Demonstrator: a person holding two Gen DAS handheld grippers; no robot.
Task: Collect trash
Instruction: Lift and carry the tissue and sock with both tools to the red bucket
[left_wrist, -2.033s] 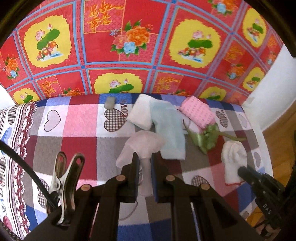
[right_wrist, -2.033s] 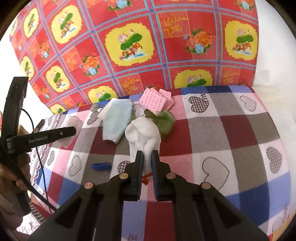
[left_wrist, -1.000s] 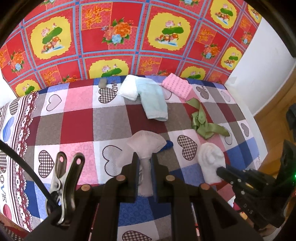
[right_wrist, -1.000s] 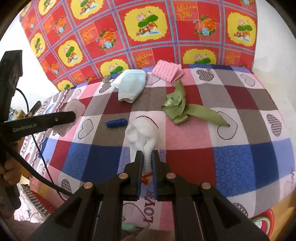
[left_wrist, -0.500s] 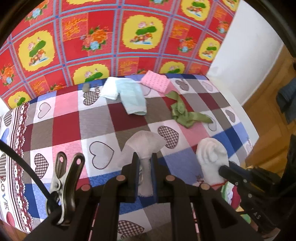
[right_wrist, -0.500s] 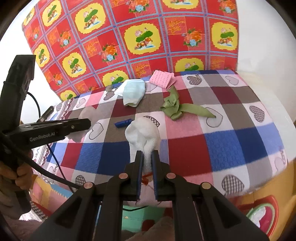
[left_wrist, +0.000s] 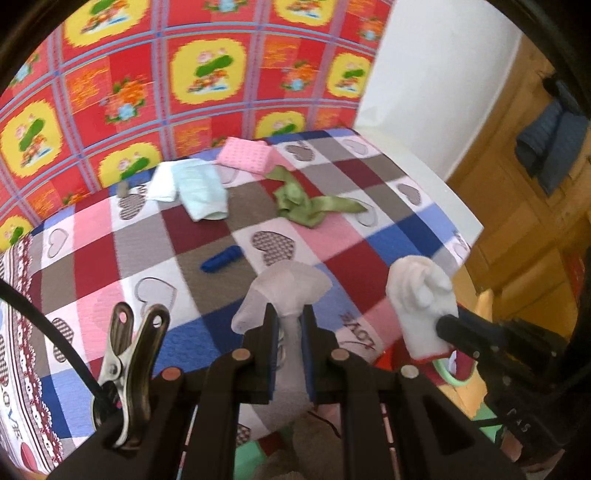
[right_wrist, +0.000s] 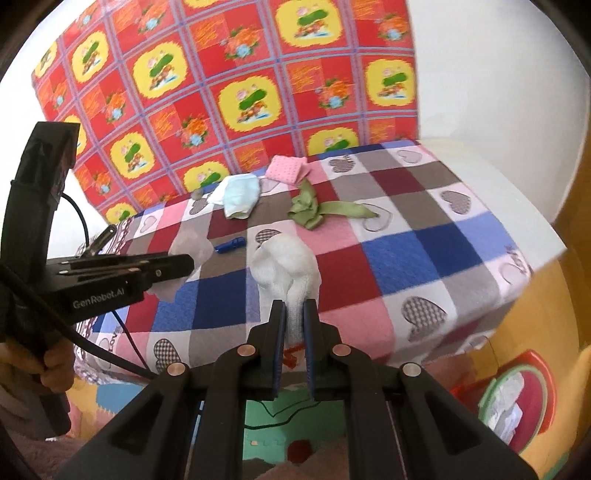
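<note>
A thin, translucent white piece of trash (left_wrist: 284, 291) is clamped in the left tool (left_wrist: 288, 328), and a thicker wad of white textured tissue (right_wrist: 286, 271) is clamped in the right tool (right_wrist: 292, 321). Both sets of jaws are pressed together on their loads, which are held clear of the checked heart-patterned cloth (left_wrist: 147, 236) covering the tabletop.

The step in hand is judged to be the carry to a bin. A round red and green container (right_wrist: 517, 391) holding pale scraps is seen low and to the right of the right tool, on the floor beyond the tabletop edge; this is taken to be the destination.

For the carry to be done well, both grips should be kept firm until each load is directly over the container's opening, since the light pieces could drift or catch on the rim. The two tools are best kept apart so the dangling ends are not tangled.

Ahead of both tools, more items lie on the cloth: a blue cap-like piece (left_wrist: 221, 259), a green ribbon (left_wrist: 310, 208), a pale blue cloth (left_wrist: 201, 194) and a pink sponge-like pad (left_wrist: 245, 157). These are judged to be left for later trips.
</note>
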